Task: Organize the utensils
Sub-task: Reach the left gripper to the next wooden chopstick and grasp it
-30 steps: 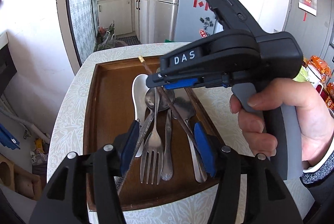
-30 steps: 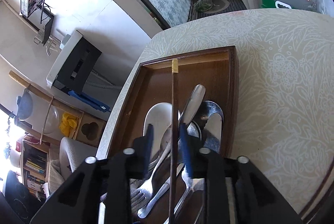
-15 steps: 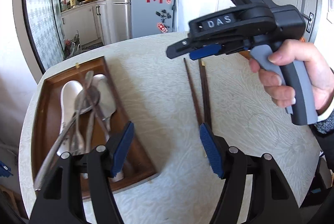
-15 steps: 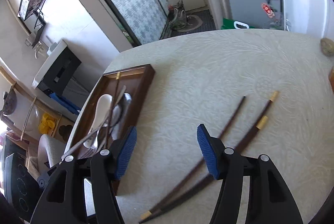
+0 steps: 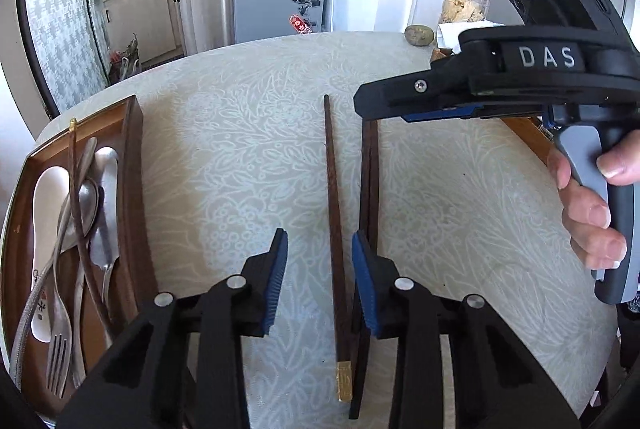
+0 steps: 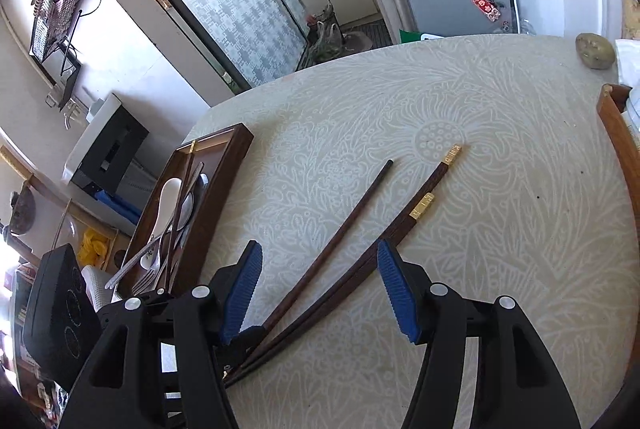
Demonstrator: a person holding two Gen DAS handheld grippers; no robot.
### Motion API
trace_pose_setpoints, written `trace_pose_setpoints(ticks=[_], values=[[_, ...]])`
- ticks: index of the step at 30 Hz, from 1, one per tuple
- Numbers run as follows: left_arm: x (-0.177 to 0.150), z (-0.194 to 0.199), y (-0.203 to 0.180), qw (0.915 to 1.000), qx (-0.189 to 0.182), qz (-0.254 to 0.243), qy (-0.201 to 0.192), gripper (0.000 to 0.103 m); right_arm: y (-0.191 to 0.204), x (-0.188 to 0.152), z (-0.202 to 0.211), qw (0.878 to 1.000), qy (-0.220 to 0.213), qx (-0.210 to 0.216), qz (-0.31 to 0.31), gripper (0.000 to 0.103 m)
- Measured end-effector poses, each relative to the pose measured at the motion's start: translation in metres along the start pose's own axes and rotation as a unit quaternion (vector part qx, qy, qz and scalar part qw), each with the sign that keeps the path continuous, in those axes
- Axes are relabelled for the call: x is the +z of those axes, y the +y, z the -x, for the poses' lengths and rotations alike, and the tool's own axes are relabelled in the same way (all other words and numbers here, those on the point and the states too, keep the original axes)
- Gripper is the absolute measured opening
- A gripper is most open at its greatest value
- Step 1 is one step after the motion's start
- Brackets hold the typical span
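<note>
Left wrist view
Left gripper (image 5: 319,279): lower middle of the frame, jaws apart, holding nothing, blue pads on either side of a chopstick.
Single chopstick (image 5: 333,225): flat on the table, running up the centre of the frame, gold cap at its near end.
Chopstick pair (image 5: 369,189): just right of the single one, side by side, far ends hidden under the right gripper.
Right gripper (image 5: 440,111): upper right, seen side-on above the pair; its jaw gap cannot be told from here.
Right hand (image 5: 592,213): right edge, wrapped round the grey handle.
Tray (image 5: 134,189): left edge, brown wood, holding a white spoon (image 5: 44,213), a fork (image 5: 58,353), metal spoons and one more chopstick.
Table (image 5: 240,149): pale leaf-patterned cover.

Right wrist view
Right gripper (image 6: 320,293): bottom of the frame, jaws wide apart, empty.
Chopsticks (image 6: 332,257): three on the table between the pads, fanning toward the upper right; two show gold caps.
Tray (image 6: 224,181): left of centre, cutlery piled inside.
Potato (image 6: 595,50): upper right, well apart from the chopsticks.
</note>
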State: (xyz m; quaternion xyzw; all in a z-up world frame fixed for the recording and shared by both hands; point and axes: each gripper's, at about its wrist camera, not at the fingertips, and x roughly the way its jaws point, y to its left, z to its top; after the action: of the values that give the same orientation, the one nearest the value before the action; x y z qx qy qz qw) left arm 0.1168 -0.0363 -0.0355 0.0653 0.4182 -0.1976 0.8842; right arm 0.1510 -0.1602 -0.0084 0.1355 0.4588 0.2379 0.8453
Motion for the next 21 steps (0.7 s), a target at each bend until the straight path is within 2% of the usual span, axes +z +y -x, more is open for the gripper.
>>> trace_pose_setpoints(ticks=[6, 10, 12, 15, 18, 19, 20, 21], values=[[0.006, -0.017, -0.005, 0.9995, 0.026, -0.011, 0.016, 0.037, -0.012, -0.004, 0.001, 1.000, 0.001, 0.004, -0.009, 0.061], [0.008, -0.020, 0.002, 0.9991, 0.040, -0.003, 0.011, 0.038, -0.016, -0.005, 0.001, 1.000, 0.002, 0.006, -0.011, 0.061], [0.009, -0.021, 0.007, 0.9992, 0.038, 0.005, 0.012, 0.038, -0.016, -0.006, 0.000, 1.000, 0.004, 0.006, -0.012, 0.061], [0.006, -0.018, 0.003, 0.9991, 0.039, -0.012, 0.013, 0.037, -0.015, -0.007, -0.001, 1.000, 0.005, 0.008, -0.012, 0.061], [-0.001, -0.014, -0.002, 0.9993, 0.027, -0.020, 0.018, 0.025, -0.013, -0.006, -0.002, 1.000, 0.005, 0.007, -0.012, 0.061], [-0.002, -0.013, -0.004, 0.9993, 0.020, -0.024, 0.021, 0.014, -0.012, -0.006, -0.003, 1.000, 0.005, 0.007, -0.012, 0.061], [-0.003, -0.012, -0.007, 0.9993, 0.015, -0.027, 0.023, 0.007, -0.012, -0.006, -0.004, 1.000, 0.005, 0.007, -0.013, 0.061], [-0.004, -0.012, -0.010, 0.9991, 0.020, -0.031, 0.022, 0.007, -0.012, -0.006, -0.006, 1.000, 0.006, 0.007, -0.014, 0.061]])
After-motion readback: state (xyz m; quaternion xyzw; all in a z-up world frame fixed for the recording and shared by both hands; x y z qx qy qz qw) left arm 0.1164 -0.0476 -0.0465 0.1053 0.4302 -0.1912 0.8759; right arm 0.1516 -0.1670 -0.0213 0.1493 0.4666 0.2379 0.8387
